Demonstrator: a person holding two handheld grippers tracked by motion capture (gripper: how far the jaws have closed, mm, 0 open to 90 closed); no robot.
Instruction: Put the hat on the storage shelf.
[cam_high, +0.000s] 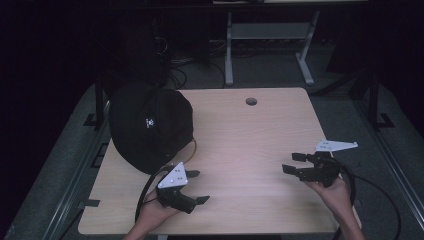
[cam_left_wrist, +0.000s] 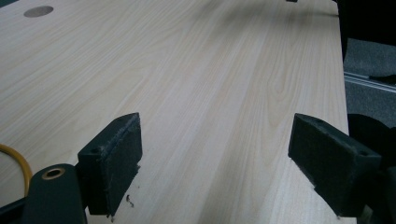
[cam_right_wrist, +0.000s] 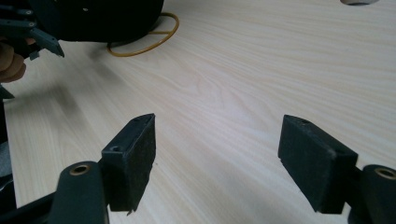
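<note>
Two grippers over one wooden table (cam_high: 240, 130). Black cap (cam_high: 150, 125): table's far-left corner, yellow cord (cam_right_wrist: 159, 39) looped at its near edge. Left gripper (cam_high: 196, 187): just beside cap's near edge, jaws wide apart, nothing between them. Right gripper (cam_high: 294, 163): well apart from cap, jaws wide apart, nothing held.

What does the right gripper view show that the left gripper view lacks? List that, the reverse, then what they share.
Right gripper view: the black cap and, beside it, the left gripper in the person's hand. Left gripper view: a metal rail on the grey floor past the table edge. Shared: the wooden tabletop, its round hole, a yellow cord, and each view's own jaws, wide apart and holding nothing.
</note>
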